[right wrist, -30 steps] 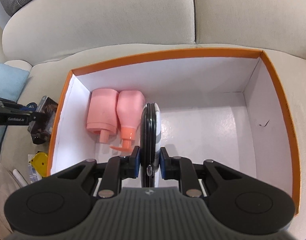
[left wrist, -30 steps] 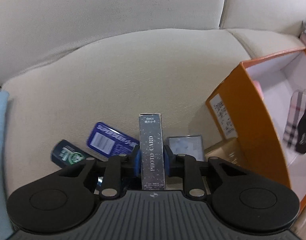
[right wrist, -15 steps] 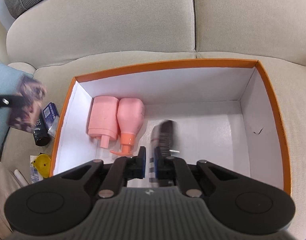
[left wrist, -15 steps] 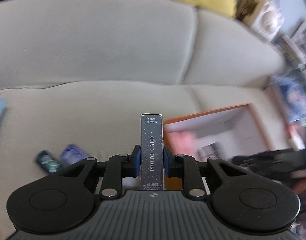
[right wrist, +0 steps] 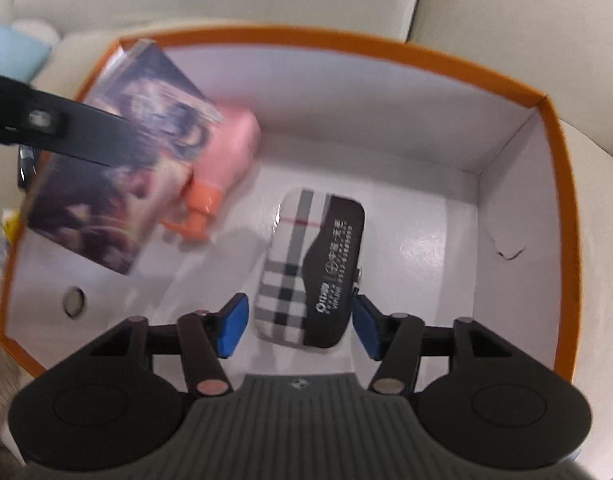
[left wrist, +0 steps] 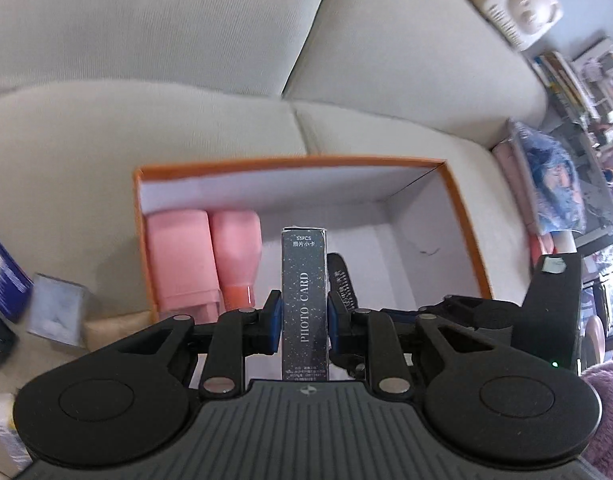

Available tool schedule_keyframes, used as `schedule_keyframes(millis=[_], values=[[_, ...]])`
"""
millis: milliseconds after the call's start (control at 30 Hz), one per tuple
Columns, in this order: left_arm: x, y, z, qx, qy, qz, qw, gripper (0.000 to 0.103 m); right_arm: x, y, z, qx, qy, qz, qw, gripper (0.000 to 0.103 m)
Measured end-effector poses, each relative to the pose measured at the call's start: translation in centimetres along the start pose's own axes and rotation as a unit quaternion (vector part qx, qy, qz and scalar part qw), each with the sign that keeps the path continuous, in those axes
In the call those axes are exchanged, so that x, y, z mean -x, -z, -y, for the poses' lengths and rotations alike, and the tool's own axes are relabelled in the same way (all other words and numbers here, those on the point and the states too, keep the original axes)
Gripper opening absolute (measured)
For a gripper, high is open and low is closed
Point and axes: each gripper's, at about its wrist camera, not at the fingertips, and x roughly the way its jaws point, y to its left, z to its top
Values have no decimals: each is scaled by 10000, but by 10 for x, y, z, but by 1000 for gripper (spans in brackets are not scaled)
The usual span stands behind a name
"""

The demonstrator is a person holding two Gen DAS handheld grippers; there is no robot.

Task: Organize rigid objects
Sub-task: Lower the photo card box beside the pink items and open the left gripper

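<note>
Left wrist view: the left gripper (left wrist: 305, 318) is closed on a narrow dark photo card box (left wrist: 304, 300), clamped across its thin faces about midway up, the box standing upright between the blue pads (left wrist: 275, 320). Ahead of and below the gripper lies the orange storage box (left wrist: 464, 236) on the sofa (left wrist: 186, 40). Two pink bottles (left wrist: 202, 256) lie side by side in it, ahead and left of the fingers. A dark-edged item shows just right of the held box, partly hidden. Small loose items sit on the cushion to the far left, blurred.

Right wrist view: the right gripper (right wrist: 298, 326) stands wide open and holds nothing. The plaid glasses case (right wrist: 310, 268) lies flat on the storage box floor, its near end between the spread fingertips, apparently clear of both. To the upper left, the photo card box (right wrist: 118, 156) hangs over the pink bottles (right wrist: 226, 148), blurred.

Handling judgement: the card box appears light, stiff cardboard; firm pressure may dent it, and the present hold across the narrow faces suits it. The glasses case looks rigid with a smooth, possibly slippery shell; it is best taken across its width near the middle.
</note>
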Motion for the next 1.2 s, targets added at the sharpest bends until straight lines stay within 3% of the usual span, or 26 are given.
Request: schedule_keyframes(millis=[133, 233, 467, 767, 1067, 1200], values=[[-13, -4, 0, 110, -73, -107, 9999, 25, -15, -7, -4, 290, 21, -231, 9993, 70], [-22, -7, -2, 236, -114, -121, 9996, 25, -30, -13, -3, 333, 45, -469, 9983, 57], [-55, -18, 2, 478, -172, -49, 9987, 25, -37, -23, 37, -554, -360, -431, 9969, 50], [-72, -22, -1, 715, -196, 78, 9972, 25, -34, -23, 67, -1394, -135, -5, 9902, 45], [-89, -24, -1, 737, -103, 113, 9972, 25, -24, -9, 61, -623, -85, -64, 9980, 46], [-91, -26, 3, 470, -555, -186, 9972, 30, -24, 0, 59, -309, -71, -127, 9994, 54]])
